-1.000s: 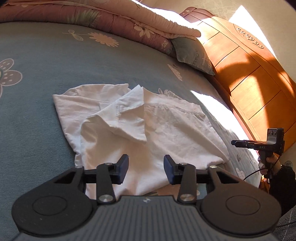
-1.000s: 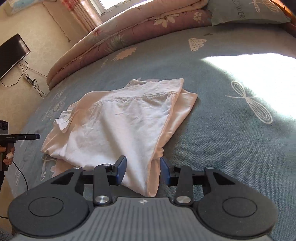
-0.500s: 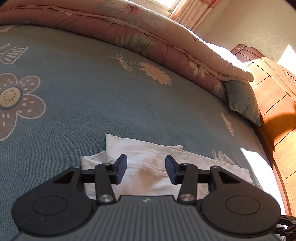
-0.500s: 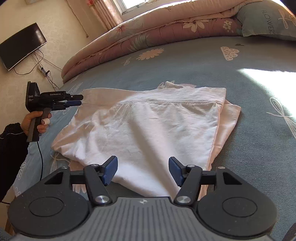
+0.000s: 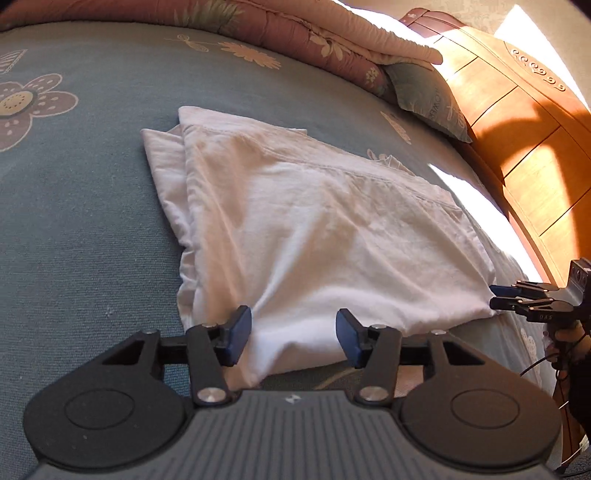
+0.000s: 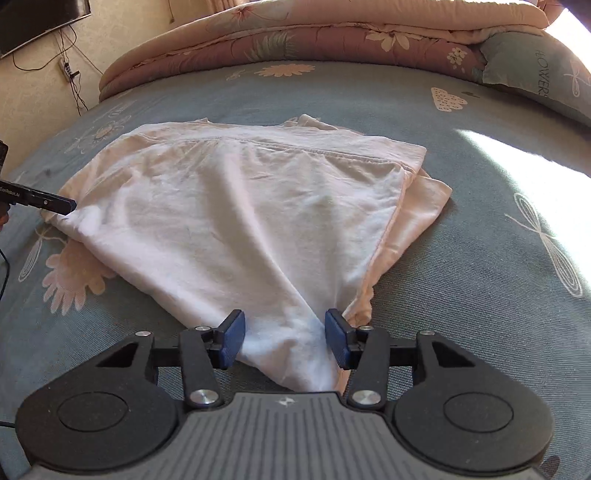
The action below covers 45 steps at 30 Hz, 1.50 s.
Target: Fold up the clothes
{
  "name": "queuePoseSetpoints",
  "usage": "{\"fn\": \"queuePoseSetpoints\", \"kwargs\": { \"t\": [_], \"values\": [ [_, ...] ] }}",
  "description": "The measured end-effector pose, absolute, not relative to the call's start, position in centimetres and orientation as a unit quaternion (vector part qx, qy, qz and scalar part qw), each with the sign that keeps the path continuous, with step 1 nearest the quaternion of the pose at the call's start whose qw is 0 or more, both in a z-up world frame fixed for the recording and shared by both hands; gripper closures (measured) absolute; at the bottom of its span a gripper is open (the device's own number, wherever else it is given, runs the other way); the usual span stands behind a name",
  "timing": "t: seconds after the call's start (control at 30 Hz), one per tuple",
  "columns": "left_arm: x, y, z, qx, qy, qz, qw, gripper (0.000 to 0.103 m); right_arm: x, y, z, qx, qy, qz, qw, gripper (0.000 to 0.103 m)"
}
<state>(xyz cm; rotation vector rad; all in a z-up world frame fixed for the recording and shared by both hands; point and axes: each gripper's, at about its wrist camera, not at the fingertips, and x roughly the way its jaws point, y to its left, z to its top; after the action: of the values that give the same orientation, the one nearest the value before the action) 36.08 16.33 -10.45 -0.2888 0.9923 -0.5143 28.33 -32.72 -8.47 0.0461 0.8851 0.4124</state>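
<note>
A white shirt (image 5: 314, 229) lies folded flat on the blue-grey bed sheet (image 5: 92, 221). My left gripper (image 5: 293, 338) is low over the shirt's near corner. Its jaws are opening, the cloth lies between them, and the pads do not pinch it. In the right wrist view the same shirt (image 6: 240, 214) tapers to a corner between the pads of my right gripper (image 6: 284, 341). These jaws are closing around that corner and a gap still shows. Each gripper also shows in the other's view, the right gripper (image 5: 493, 295) and the left gripper (image 6: 70, 205), both at the shirt's edge.
A rolled pink floral quilt (image 6: 314, 33) and a pillow (image 6: 546, 74) lie along the far side of the bed. The wooden headboard (image 5: 517, 129) rises at the right. A hand (image 5: 565, 339) holds the right gripper's handle. A dark screen (image 6: 37, 18) hangs on the wall.
The shirt's loose folded-over flap is gone and its top now lies flat. Both grippers came down to its near corners. The right jaws widened, then narrowed; the left jaws widened.
</note>
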Motion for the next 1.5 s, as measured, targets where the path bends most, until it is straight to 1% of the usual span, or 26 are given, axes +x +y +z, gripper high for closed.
{"fn": "queuePoseSetpoints", "kwargs": {
  "t": [0.03, 0.13, 0.2, 0.3, 0.43, 0.47, 0.5, 0.53, 0.63, 0.73, 0.8, 0.87, 0.9, 0.97, 1.07, 1.13, 1.23, 1.3, 1.37, 1.43, 1.47, 1.5],
  "values": [
    [36.2, 16.4, -10.0, -0.137, 0.468, -0.241, 0.839, 0.052, 28.2, -33.4, -8.1, 0.040, 0.427, 0.196, 0.882, 0.055],
    [37.1, 16.0, -8.7, -0.139, 0.460, -0.247, 0.841, 0.050, 28.8, -34.7, -6.2, 0.061, 0.406, 0.189, 0.892, 0.055],
    [38.1, 14.8, -8.4, -0.140, 0.451, -0.258, 0.843, 0.049, 30.8, -35.5, -5.4, 0.088, 0.391, 0.183, 0.898, 0.055],
    [39.2, 12.0, -8.7, -0.134, 0.445, -0.279, 0.840, 0.049, 35.1, -37.0, -6.0, 0.131, 0.388, 0.158, 0.898, 0.057],
    [39.5, 9.5, -9.8, -0.112, 0.455, -0.301, 0.831, 0.048, 38.8, -37.3, -8.2, 0.129, 0.407, 0.118, 0.896, 0.057],
    [39.4, 9.1, -10.2, -0.107, 0.460, -0.304, 0.828, 0.047, 39.1, -37.2, -8.6, 0.129, 0.407, 0.117, 0.896, 0.070],
    [39.4, 8.9, -10.6, -0.103, 0.467, -0.304, 0.824, 0.046, 39.3, -37.0, -8.8, 0.125, 0.408, 0.118, 0.897, 0.086],
    [39.3, 8.8, -10.9, -0.098, 0.470, -0.304, 0.823, 0.046, 39.3, -36.8, -8.7, 0.115, 0.404, 0.115, 0.900, 0.098],
    [38.9, 9.0, -11.0, -0.084, 0.473, -0.305, 0.822, 0.045, 39.4, -36.8, -8.2, 0.088, 0.389, 0.096, 0.912, 0.098],
    [38.5, 9.4, -10.4, -0.072, 0.478, -0.301, 0.822, 0.046, 39.6, -36.9, -7.9, 0.058, 0.391, 0.073, 0.916, 0.098],
    [38.3, 9.4, -9.5, -0.065, 0.463, -0.303, 0.831, 0.046, 38.9, -36.6, -7.1, 0.046, 0.391, 0.065, 0.917, 0.094],
    [38.1, 9.3, -8.6, -0.059, 0.447, -0.304, 0.839, 0.043, 37.4, -35.4, -5.9, 0.048, 0.377, 0.097, 0.920, 0.092],
    [38.4, 9.1, -8.5, -0.062, 0.441, -0.304, 0.843, 0.040, 36.4, -34.2, -5.4, 0.045, 0.372, 0.130, 0.918, 0.092],
    [38.7, 8.4, -9.0, -0.056, 0.445, -0.303, 0.841, 0.040, 34.7, -31.3, -5.4, 0.013, 0.381, 0.174, 0.908, 0.080],
    [37.7, 7.7, -10.3, -0.009, 0.472, -0.288, 0.833, 0.040, 32.8, -28.8, -6.8, -0.037, 0.409, 0.189, 0.892, 0.079],
    [35.5, 8.6, -10.3, 0.024, 0.461, -0.291, 0.838, 0.036, 31.5, -29.6, -8.1, -0.047, 0.422, 0.172, 0.889, 0.078],
    [33.0, 9.8, -9.7, 0.060, 0.466, -0.285, 0.836, 0.036, 28.8, -32.6, -8.0, -0.002, 0.431, 0.166, 0.887, 0.079],
    [32.5, 9.8, -8.9, 0.076, 0.468, -0.275, 0.836, 0.036, 27.7, -32.4, -7.1, -0.020, 0.431, 0.153, 0.889, 0.076],
    [33.2, 8.6, -8.0, 0.068, 0.450, -0.281, 0.845, 0.036, 27.5, -31.0, -5.9, -0.034, 0.419, 0.158, 0.894, 0.073],
    [34.3, 7.0, -7.2, 0.050, 0.430, -0.294, 0.852, 0.036, 27.9, -28.3, -4.6, -0.028, 0.387, 0.192, 0.901, 0.070],
    [34.9, 6.0, -7.2, 0.035, 0.427, -0.302, 0.852, 0.036, 28.6, -26.5, -4.4, -0.030, 0.382, 0.204, 0.901, 0.068],
    [35.5, 5.0, -7.5, 0.026, 0.428, -0.305, 0.851, 0.036, 29.3, -24.6, -4.4, -0.033, 0.381, 0.214, 0.899, 0.068]
  ]
}}
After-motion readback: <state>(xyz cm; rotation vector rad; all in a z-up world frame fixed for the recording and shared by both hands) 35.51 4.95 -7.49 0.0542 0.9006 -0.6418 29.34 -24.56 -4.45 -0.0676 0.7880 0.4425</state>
